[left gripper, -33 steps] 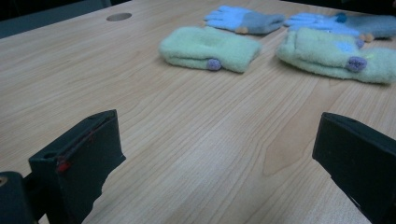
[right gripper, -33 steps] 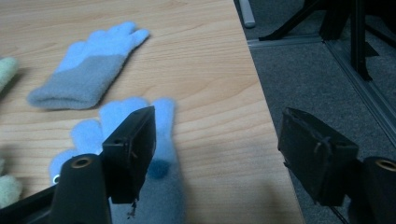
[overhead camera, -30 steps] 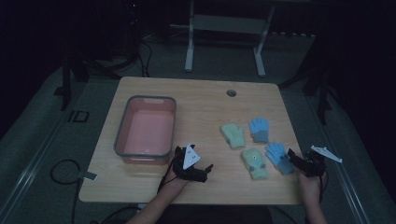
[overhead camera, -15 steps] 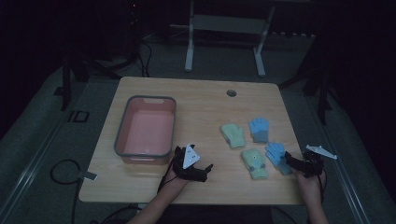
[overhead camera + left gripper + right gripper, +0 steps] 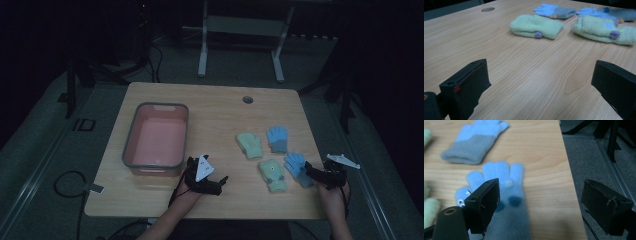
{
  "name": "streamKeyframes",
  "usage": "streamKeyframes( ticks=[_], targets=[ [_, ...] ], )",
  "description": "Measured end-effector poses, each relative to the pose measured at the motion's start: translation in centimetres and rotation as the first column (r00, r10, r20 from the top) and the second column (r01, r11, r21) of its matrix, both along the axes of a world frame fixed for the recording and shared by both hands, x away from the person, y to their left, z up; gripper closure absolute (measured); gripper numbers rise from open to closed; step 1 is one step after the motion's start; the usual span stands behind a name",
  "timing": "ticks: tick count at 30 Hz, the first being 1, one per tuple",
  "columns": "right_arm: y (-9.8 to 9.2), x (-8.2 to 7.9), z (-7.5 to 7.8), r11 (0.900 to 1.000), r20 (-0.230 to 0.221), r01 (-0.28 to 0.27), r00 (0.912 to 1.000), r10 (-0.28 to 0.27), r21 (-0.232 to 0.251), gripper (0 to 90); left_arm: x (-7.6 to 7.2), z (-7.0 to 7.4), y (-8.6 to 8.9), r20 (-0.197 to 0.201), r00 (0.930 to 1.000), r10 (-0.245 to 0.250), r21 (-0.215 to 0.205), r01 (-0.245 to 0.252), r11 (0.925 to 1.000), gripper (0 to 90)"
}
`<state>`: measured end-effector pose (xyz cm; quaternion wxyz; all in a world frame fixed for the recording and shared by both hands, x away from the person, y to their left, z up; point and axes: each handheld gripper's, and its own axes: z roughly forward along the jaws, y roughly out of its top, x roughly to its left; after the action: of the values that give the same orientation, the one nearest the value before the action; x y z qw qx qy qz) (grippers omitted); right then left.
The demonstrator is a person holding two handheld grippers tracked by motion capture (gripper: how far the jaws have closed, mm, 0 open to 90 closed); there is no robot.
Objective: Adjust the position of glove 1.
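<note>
Right jaws: my right gripper has just been opening, now wide, holding nothing.
Glove: the blue-and-grey knitted glove lies under them, near the wooden table edge.
Left jaws: my left gripper gapes empty.

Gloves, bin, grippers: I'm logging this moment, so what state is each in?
Bin: upright, nothing inside.
Near blue glove: flat on the table, under the right gripper.
Far blue glove: flat.
Two green gloves: flat.
Right gripper: open, jaws just widened, holding nothing.
Left gripper: open, holding nothing.
</note>
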<state>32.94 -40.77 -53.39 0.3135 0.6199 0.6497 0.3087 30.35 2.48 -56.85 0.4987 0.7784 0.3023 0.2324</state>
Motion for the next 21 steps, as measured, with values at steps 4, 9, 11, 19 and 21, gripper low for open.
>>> streamKeyframes(
  ticks=[4, 9, 11, 19, 21],
  targets=[
    [-0.2, 0.0, 0.7, 1.0, 0.005, 0.003, 1.0, -0.003, 0.008, 17.8, 0.0, 0.0, 0.0, 0.004, 1.0, -0.003, 0.001, 0.003, 1.0, 1.6],
    [-0.4, -0.1, 2.0, 1.0, 0.028, 0.003, 0.9996, -0.003, 0.017, 17.9, -0.1, 0.0, -0.1, 0.006, 1.0, -0.003, 0.003, 0.003, 1.0, 1.6],
    [-0.4, -0.1, 2.5, 1.0, 0.032, -0.002, 0.9995, 0.001, 0.021, 17.9, 0.0, 0.0, 0.0, 0.003, 1.0, -0.003, 0.001, 0.003, 1.0, 1.6],
    [0.3, 0.1, 4.7, 0.999, 0.061, -0.047, 0.9971, 0.045, 0.016, 19.6, 0.0, 0.0, 0.0, 0.005, 1.0, -0.003, 0.002, 0.003, 1.0, 1.6],
    [0.5, 0.3, 5.2, 0.999, 0.074, -0.053, 0.9959, 0.052, 0.011, 19.6, -0.1, 0.0, -0.1, 0.007, 1.0, -0.003, 0.004, 0.003, 1.0, 1.6]
  ],
)
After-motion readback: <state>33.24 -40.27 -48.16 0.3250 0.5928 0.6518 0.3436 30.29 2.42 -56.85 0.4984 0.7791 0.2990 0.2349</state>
